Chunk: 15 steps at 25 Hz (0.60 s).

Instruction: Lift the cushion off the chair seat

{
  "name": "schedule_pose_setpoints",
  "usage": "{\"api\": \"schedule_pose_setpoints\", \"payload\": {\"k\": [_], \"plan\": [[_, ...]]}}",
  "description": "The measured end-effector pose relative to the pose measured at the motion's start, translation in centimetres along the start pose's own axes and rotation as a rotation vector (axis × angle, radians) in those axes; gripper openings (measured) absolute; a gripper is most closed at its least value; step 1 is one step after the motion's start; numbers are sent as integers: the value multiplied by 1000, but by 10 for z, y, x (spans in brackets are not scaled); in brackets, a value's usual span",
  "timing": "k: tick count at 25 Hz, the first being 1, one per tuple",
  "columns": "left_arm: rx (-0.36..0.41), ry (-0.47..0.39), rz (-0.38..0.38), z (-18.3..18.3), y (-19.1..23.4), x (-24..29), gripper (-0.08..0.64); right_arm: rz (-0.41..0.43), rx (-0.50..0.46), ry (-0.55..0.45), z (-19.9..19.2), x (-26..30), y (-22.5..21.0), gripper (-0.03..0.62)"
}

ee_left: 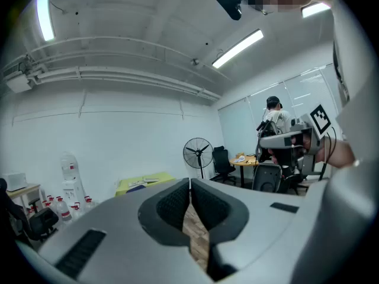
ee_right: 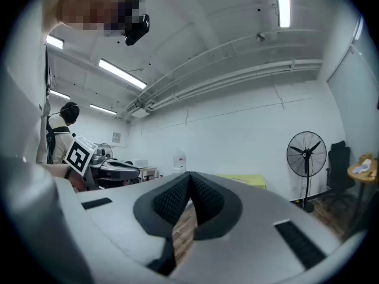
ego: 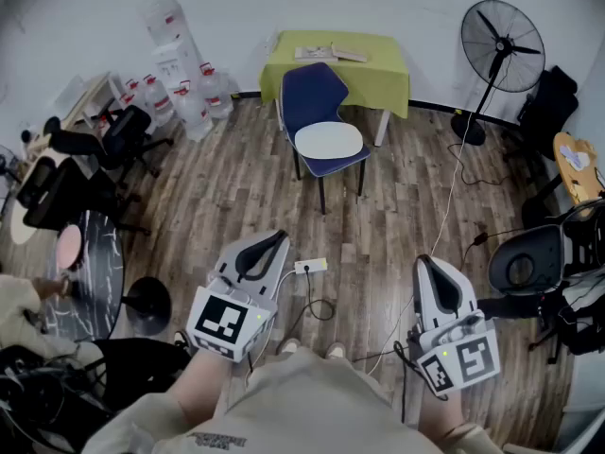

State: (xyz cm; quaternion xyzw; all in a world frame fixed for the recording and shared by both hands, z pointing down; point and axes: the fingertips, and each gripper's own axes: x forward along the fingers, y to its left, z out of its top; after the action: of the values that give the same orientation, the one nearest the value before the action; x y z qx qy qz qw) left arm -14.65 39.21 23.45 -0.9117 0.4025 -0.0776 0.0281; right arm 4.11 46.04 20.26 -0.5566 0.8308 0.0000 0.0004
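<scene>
- In the middle of the room, on the wooden floor [ego: 397, 187], a blue chair [ego: 309, 91] is being shown by the head view, standing just in front of a table [ego: 388, 83] with a green cloth.
- On the seat of this chair the white cushion [ego: 329, 140] is lying flat, and it is not being touched by any gripper.
- At the lower left of the head view the left gripper [ego: 272, 242] is being held by the person, well apart from the chair, with its tip directed toward it.
- In the left gripper view its jaws are being pressed fully together and nothing is being gripped; only a strip of floor is being seen under the dark pads.
- At the lower right the right gripper [ego: 424, 267] is being held in the same manner, also well apart from the chair.
- In the right gripper view its jaws are likewise being pressed together, with nothing between them.
- A white power strip [ego: 310, 266] is lying on the floor between the two grippers, nearer to the left one.
- A standing fan [ego: 502, 45] is being seen to the right of the table, and water bottles [ego: 194, 97] to its left.
</scene>
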Motion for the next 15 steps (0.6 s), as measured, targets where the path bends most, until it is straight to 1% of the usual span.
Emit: {"api": "schedule_pose_setpoints", "payload": {"k": [6,10,15], "plan": [[-4,14,24,-1,-18,17,28,-3,26,2,-5,-12,-31,21],[-10,20,41,0,-32,28,28,21,24,8,-8,-18,-49,21],[-12,30,64,-7,-51,31,28,56,25,19,-22,-29,-59,21]]}}
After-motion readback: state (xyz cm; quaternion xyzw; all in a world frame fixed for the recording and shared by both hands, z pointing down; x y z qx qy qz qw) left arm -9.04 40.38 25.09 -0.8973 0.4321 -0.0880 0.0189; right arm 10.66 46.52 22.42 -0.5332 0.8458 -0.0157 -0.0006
